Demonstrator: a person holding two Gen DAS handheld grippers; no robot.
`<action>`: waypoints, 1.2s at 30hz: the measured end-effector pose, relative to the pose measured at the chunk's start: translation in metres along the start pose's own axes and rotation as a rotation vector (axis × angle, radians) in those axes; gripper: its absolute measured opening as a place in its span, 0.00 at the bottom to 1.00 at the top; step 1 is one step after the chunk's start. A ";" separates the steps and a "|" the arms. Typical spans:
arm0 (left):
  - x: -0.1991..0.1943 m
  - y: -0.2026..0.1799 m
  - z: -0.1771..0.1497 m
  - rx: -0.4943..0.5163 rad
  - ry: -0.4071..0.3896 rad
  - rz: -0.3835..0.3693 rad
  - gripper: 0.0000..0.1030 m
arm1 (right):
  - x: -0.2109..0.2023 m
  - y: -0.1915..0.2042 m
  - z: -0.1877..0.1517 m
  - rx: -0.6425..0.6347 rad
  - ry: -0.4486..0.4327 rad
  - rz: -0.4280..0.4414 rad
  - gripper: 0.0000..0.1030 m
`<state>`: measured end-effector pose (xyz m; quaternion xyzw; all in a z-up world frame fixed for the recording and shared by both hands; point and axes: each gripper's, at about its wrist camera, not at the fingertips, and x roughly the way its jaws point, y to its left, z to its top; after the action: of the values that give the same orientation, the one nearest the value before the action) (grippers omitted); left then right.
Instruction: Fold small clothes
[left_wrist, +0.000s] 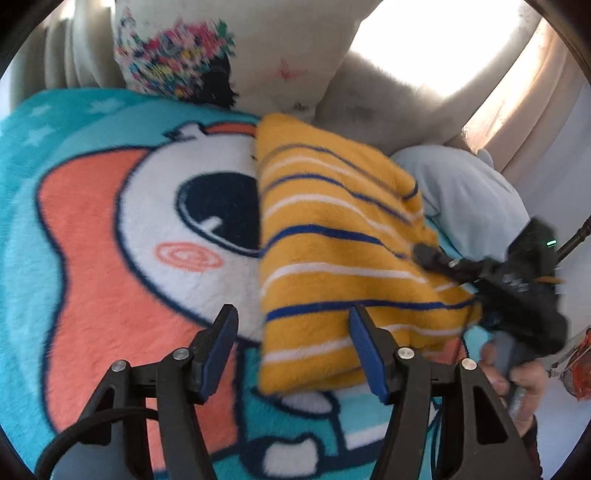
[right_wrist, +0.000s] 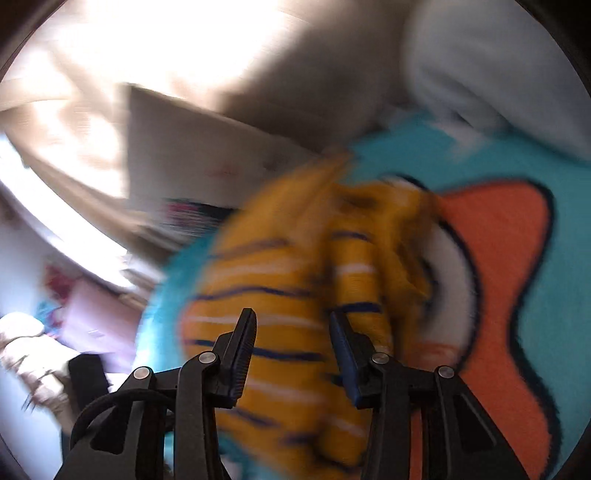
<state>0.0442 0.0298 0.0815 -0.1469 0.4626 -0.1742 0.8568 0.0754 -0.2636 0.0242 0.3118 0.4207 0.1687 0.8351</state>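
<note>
A small yellow garment with blue and white stripes lies folded into a rough rectangle on a teal cartoon blanket. My left gripper is open and empty, hovering over the garment's near left edge. My right gripper shows in the left wrist view at the garment's right edge. In the blurred right wrist view my right gripper is open just above the garment, which looks bunched there, with nothing between the fingers.
A white patterned pillow and a grey fluffy cushion stand behind the blanket. A pale blue cloth lies at the right. Curtains and a bright window are beyond. The blanket fills the right of the right wrist view.
</note>
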 end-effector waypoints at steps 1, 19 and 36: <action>-0.007 0.002 -0.001 0.002 -0.019 0.015 0.65 | 0.001 -0.004 -0.003 0.010 0.005 0.005 0.43; -0.085 -0.005 -0.020 0.117 -0.350 0.373 0.85 | 0.030 0.017 0.050 -0.056 -0.090 -0.089 0.43; -0.094 -0.035 -0.048 0.209 -0.364 0.429 0.89 | -0.097 0.054 -0.092 -0.264 -0.314 -0.313 0.65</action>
<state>-0.0500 0.0348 0.1407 0.0141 0.3016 -0.0067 0.9533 -0.0569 -0.2411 0.0759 0.1534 0.3036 0.0403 0.9395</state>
